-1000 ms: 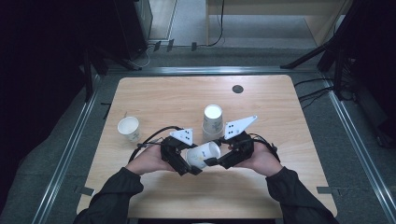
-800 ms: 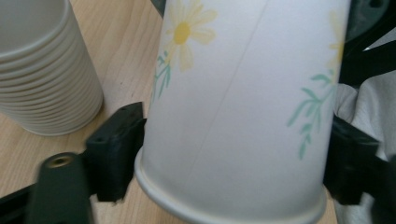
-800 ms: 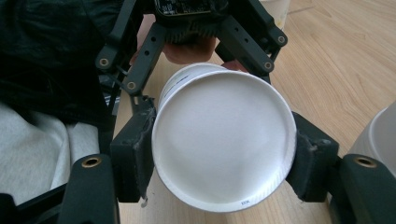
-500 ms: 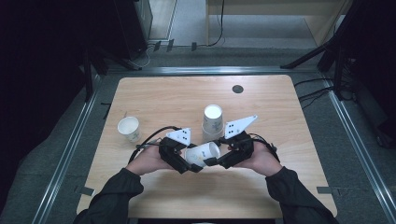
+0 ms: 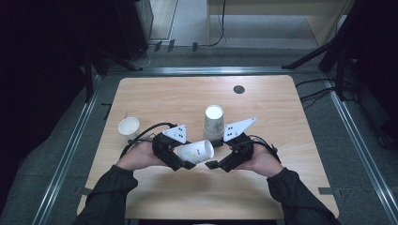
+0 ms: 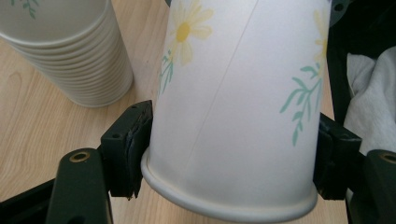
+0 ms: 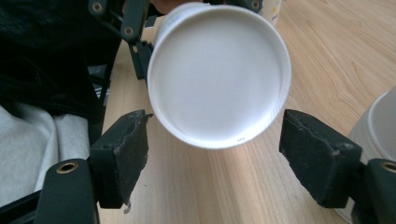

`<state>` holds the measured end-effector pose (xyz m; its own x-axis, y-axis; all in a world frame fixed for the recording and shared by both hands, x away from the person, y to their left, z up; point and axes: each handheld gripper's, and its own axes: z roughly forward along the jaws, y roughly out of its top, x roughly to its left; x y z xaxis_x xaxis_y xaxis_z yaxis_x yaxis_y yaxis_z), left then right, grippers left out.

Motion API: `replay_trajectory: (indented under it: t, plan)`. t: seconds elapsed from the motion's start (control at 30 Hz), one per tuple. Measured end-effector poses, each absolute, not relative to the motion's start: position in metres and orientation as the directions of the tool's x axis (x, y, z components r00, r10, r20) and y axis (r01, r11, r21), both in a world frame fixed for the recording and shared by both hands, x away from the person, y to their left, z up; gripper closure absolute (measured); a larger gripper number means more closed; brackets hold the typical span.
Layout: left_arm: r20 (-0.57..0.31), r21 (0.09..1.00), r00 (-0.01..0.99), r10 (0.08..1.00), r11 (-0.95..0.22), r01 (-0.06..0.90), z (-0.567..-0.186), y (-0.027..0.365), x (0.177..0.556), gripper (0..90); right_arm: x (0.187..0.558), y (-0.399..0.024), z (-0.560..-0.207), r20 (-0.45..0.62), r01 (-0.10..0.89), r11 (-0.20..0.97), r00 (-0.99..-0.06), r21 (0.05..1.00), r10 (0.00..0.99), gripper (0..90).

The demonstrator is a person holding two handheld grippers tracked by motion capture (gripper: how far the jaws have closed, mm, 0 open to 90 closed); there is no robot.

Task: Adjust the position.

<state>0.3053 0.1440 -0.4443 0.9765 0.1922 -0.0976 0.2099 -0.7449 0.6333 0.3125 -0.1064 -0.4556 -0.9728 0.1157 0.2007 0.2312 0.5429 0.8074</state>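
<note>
A white paper cup with a daisy print (image 5: 196,151) lies level between my two hands, above the table's front middle. My left gripper (image 5: 180,157) is shut on it near the rim, and its jaws have just been closing. In the left gripper view both pads (image 6: 133,140) press the cup's wall (image 6: 233,116). My right gripper (image 5: 218,159) faces the cup's base (image 7: 219,74). Its jaws have just been opening, and the pads (image 7: 123,154) stand clear of the base on either side.
An upside-down stack of like cups (image 5: 214,122) stands just behind the hands, close to the right gripper. A single upright cup (image 5: 128,126) sits at the left. A small black disc (image 5: 239,89) lies far back on the wooden table (image 5: 281,108).
The right gripper's jaws have spread away from the cup's base. The left gripper's jaws have closed on the cup near its rim. Both hands have hardly shifted.
</note>
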Motion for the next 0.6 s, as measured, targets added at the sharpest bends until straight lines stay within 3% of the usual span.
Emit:
replay_trajectory:
  t: [0.6]
  plan:
    - [-0.090, 0.454, 0.986, 0.141, -0.875, 0.167, -0.459, 0.115, 0.306, 26.6, 0.310, -0.095, -0.467, 0.181, 0.206, 0.591, -0.978, 0.780, 0.102, 27.3]
